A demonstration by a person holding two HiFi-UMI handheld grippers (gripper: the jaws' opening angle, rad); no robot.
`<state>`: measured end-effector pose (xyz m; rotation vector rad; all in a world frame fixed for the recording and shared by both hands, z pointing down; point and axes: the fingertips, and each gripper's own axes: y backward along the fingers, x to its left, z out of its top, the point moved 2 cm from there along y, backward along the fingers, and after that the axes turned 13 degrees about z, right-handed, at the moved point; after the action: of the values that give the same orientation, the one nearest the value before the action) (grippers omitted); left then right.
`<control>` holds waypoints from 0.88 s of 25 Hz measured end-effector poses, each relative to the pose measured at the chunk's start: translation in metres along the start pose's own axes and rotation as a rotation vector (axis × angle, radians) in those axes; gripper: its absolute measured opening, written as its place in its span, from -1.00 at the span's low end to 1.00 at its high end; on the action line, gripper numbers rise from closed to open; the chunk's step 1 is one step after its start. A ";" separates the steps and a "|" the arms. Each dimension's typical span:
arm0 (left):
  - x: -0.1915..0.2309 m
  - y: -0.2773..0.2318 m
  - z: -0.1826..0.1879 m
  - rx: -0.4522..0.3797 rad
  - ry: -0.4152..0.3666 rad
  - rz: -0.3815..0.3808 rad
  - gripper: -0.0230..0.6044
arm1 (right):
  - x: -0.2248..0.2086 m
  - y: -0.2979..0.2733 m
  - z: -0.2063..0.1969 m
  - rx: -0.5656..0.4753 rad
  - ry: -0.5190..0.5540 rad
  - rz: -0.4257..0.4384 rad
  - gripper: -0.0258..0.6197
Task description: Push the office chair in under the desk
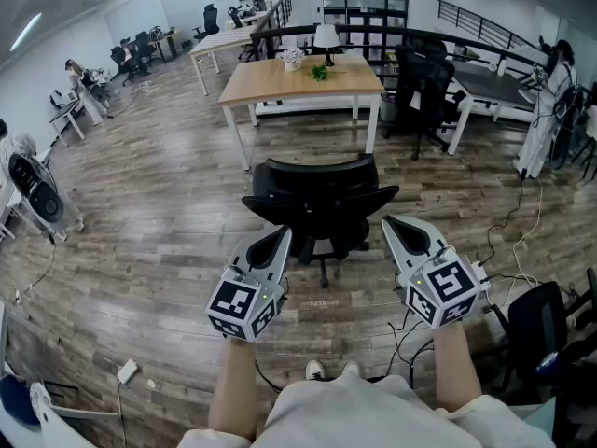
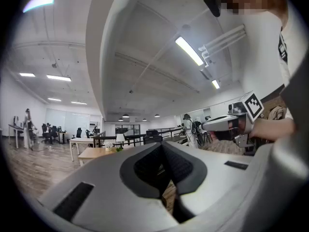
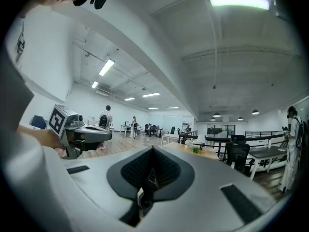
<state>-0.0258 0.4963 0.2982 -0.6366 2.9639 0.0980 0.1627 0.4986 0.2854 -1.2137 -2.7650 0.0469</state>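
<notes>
A black office chair [image 1: 317,199] stands on the wood floor, its back toward me and its seat facing a light wooden desk [image 1: 298,80] with white legs. A gap of floor lies between chair and desk. My left gripper [image 1: 280,238] is shut and empty, its tip just left of the chair's back. My right gripper [image 1: 390,224] is shut too, beside the chair's right armrest. Neither touches the chair that I can see. In the left gripper view the closed jaws [image 2: 162,146] point up over the desk [image 2: 94,152]; in the right gripper view the gripper [image 3: 153,151] is also closed.
A white lamp [image 1: 326,35] and a small plant [image 1: 319,73] sit on the desk. Another black chair [image 1: 422,87] stands at its right, with a grey desk [image 1: 494,87] beyond. Cables [image 1: 508,250] trail on the floor at right. A person [image 1: 550,110] stands far right, a fan [image 1: 37,194] at left.
</notes>
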 end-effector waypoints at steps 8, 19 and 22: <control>-0.008 -0.004 -0.004 0.018 0.008 0.005 -0.87 | -0.006 0.006 0.000 -0.014 -0.005 0.045 -0.89; -0.025 -0.015 -0.013 0.033 0.063 0.059 -0.78 | -0.032 0.021 -0.011 0.013 0.018 0.094 -0.88; -0.029 -0.020 -0.017 0.043 0.079 0.065 -0.78 | -0.038 0.020 -0.016 0.026 0.031 0.101 -0.87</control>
<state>0.0072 0.4886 0.3181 -0.5511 3.0539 0.0149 0.2049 0.4844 0.2962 -1.3343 -2.6667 0.0722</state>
